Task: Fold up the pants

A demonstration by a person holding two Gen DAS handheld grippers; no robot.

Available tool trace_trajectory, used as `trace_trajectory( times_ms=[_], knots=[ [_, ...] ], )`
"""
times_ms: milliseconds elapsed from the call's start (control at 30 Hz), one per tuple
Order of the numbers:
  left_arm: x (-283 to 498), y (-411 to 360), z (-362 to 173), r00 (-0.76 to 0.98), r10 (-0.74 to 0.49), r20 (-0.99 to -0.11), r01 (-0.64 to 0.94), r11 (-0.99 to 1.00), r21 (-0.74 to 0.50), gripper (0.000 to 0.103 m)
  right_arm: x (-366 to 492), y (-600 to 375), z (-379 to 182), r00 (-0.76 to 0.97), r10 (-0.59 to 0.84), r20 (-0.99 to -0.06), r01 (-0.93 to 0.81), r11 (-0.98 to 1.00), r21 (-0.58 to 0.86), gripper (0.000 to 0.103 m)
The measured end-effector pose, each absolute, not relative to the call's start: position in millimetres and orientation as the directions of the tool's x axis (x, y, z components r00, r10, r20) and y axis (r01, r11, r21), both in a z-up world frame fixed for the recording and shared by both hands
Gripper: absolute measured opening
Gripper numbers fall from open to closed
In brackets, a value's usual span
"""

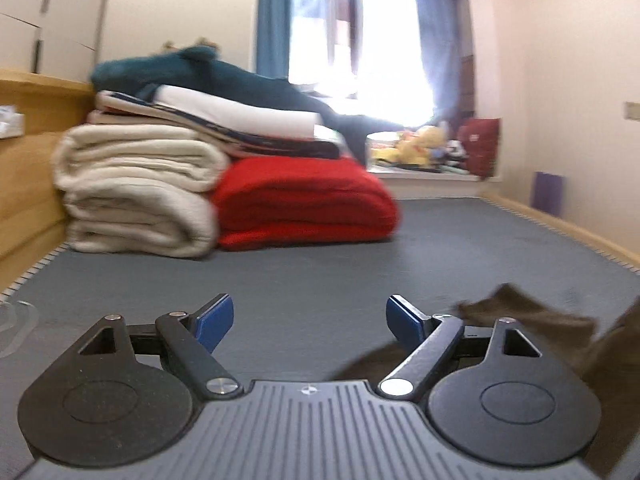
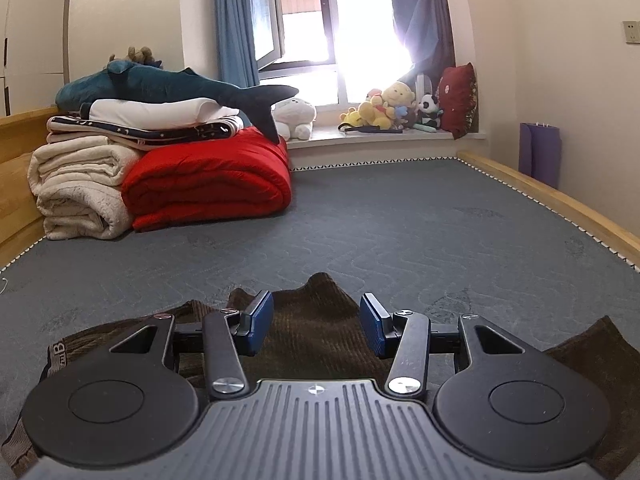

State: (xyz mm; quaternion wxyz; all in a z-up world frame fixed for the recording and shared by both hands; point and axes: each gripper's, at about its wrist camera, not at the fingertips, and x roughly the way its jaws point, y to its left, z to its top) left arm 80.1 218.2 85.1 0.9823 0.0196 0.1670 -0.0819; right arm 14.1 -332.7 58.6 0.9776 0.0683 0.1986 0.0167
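The dark brown corduroy pants (image 2: 316, 332) lie crumpled on the grey quilted mattress (image 2: 360, 220), right under the right gripper (image 2: 317, 326), whose blue-padded jaws stand partly apart above the ribbed cloth with nothing clamped between them. The left gripper (image 1: 309, 322) sits wide open over bare mattress, empty, while a loose flap of the same brown fabric shows off to its right side, blurred in the left wrist view. The pants look light, soft and floppy; corduroy should give the pads decent friction, but the cloth will sag and bunch, so a pinch on a doubled edge looks the safer bet. The waistband (image 2: 56, 354), a grey elastic strip at the left in the right wrist view, seems the firmest place to take hold, one corner per gripper, or else the leg hems. On that waistband a white capital "B" can be read, with smaller letters before it too tiny to make out. Farther back, well apart from the pants, a folded red quilt (image 2: 208, 180) and a cream fleece blanket (image 2: 76, 192) are stacked with a blue plush shark (image 2: 160, 84) on top; no readable writing there.
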Motion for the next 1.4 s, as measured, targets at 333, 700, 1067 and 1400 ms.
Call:
trace_trajectory(
  times_ms=[333, 700, 1067, 1400],
  knots=[
    [73.9, 70.1, 100.1, 0.86, -0.263, -0.437, 0.218, 0.964, -0.153, 0.075, -18.9, -373.7, 58.8, 0.923, 0.068, -0.379, -0.01, 0.988, 0.153, 0.048],
    [118.5, -0.7, 30.5, 0.747, -0.241, -0.619, 0.259, 0.964, -0.063, 0.025, 32.4, -408.2, 42.7, 0.908, 0.085, -0.411, 0.04, 0.957, 0.288, 0.031],
    [138.1, 5.5, 9.0, 0.716, -0.213, -0.665, 0.246, 0.968, -0.045, 0.027, 187.2, -384.7, -41.0, 0.793, 0.115, -0.598, 0.035, 0.972, 0.232, 0.047],
    [161.1, 6.2, -1.0, 0.675, -0.234, -0.7, 0.239, 0.967, -0.092, 0.027, 270.5, -375.4, -81.5, 0.765, 0.127, -0.632, 0.024, 0.974, 0.225, 0.048]
  ],
)
